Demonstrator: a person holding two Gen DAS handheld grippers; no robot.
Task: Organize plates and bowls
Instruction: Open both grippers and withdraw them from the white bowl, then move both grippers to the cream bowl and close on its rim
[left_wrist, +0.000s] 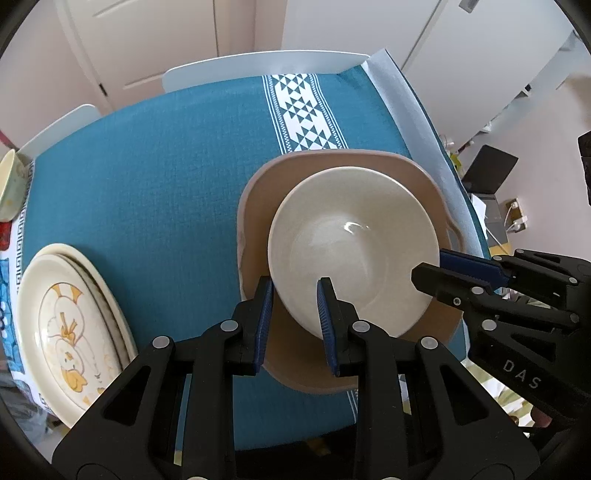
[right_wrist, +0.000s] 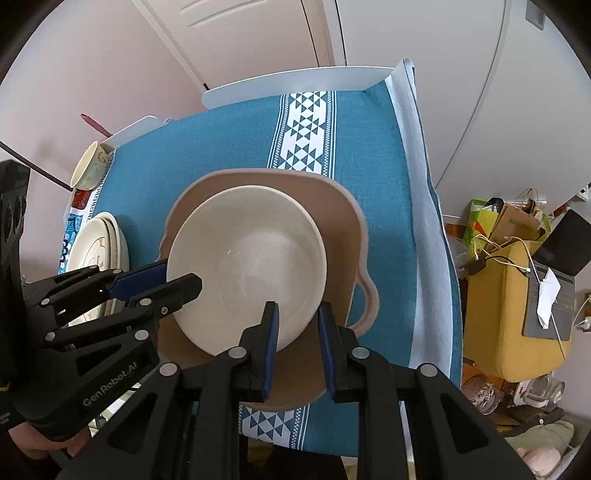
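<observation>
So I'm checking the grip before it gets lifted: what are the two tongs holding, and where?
Both hold the cream bowl by its rim: the left tongs at the near-left edge, the right tongs at the near-right edge, above the tan dish.

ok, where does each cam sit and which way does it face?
Left wrist: on the left claw, aimed steeply down at the cream bowl in the tan tray; right claw at right.
Right wrist: on the right claw, same downward aim; left claw and a hand at left.
Shared: bowl, tray, teal tablecloth, duck plates.
</observation>
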